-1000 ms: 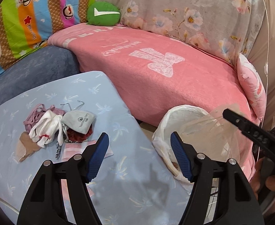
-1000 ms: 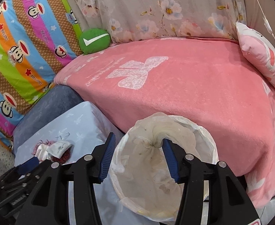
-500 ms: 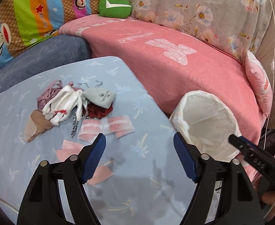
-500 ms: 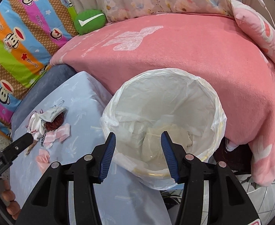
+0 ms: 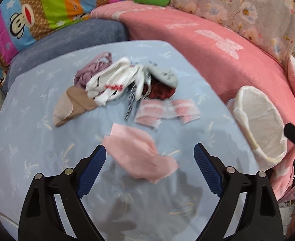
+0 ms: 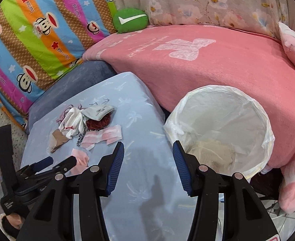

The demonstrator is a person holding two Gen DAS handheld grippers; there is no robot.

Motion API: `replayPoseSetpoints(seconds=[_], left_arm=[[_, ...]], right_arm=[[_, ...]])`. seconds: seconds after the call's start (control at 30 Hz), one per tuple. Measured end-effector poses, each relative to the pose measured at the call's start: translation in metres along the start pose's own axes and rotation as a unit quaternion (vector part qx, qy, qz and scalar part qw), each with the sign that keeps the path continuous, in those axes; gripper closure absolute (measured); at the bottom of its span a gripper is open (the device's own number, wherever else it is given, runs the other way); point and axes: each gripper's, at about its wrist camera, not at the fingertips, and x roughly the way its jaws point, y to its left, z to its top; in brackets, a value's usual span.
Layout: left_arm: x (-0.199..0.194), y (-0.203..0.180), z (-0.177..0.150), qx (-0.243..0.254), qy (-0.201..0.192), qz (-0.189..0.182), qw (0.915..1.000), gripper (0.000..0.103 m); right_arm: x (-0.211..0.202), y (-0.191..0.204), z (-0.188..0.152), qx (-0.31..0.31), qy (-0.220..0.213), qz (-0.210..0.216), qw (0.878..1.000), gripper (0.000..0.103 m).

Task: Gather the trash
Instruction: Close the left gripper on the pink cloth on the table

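Observation:
A pile of trash lies on the light blue table [image 5: 26, 144]: a pink tissue [image 5: 141, 158], pink wrappers [image 5: 165, 112], white gloves [image 5: 115, 82], a grey pouch [image 5: 165, 76], a red scrap [image 5: 161, 92], a tan stocking [image 5: 71, 104]. My left gripper [image 5: 149, 166] is open and empty, its jaws either side of the pink tissue and just above it. A bin with a white liner [image 6: 223, 128] stands right of the table; it also shows in the left wrist view [image 5: 260, 124]. My right gripper [image 6: 148, 166] is open and empty over the table edge, left of the bin. The trash pile also shows in the right wrist view [image 6: 87, 124].
A pink blanket [image 6: 217, 64] covers the sofa behind the table and bin. A striped monkey-print cushion [image 6: 36, 34], a green cushion [image 6: 130, 20] and a grey-blue cushion [image 5: 73, 38] lie at the back left. A pink pillow [image 6: 294, 42] sits far right.
My left gripper moved left and down from the bin toward the trash pile and now straddles the pink tissue. My right gripper pulled back left from over the bin.

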Motion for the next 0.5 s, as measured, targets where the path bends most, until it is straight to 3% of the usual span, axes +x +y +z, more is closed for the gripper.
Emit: replayPoseSetpoints(seconds=[0.33, 0.4, 0.47, 0.5], left_arm=[[0.033, 0.022, -0.009, -0.029, 0.046, 0.013, 0.9984, 0.019], [0.040, 0.027, -0.009, -0.043, 0.058, 0.008, 0.9974, 0.029], [0.040, 0.027, -0.008, -0.046, 0.054, 0.009, 0.9974, 0.032], [0.041, 0.026, -0.007, -0.042, 0.053, 0.009, 0.9976, 0.040]], right_arm=[[0.023, 0.034, -0.007, -0.024, 0.022, 0.012, 0.999, 0.053], [0.028, 0.039, -0.007, -0.028, 0.026, 0.013, 0.999, 0.053], [0.033, 0.044, -0.008, -0.032, 0.031, 0.015, 0.999, 0.053], [0.036, 0.047, -0.009, -0.034, 0.034, 0.015, 0.999, 0.053]])
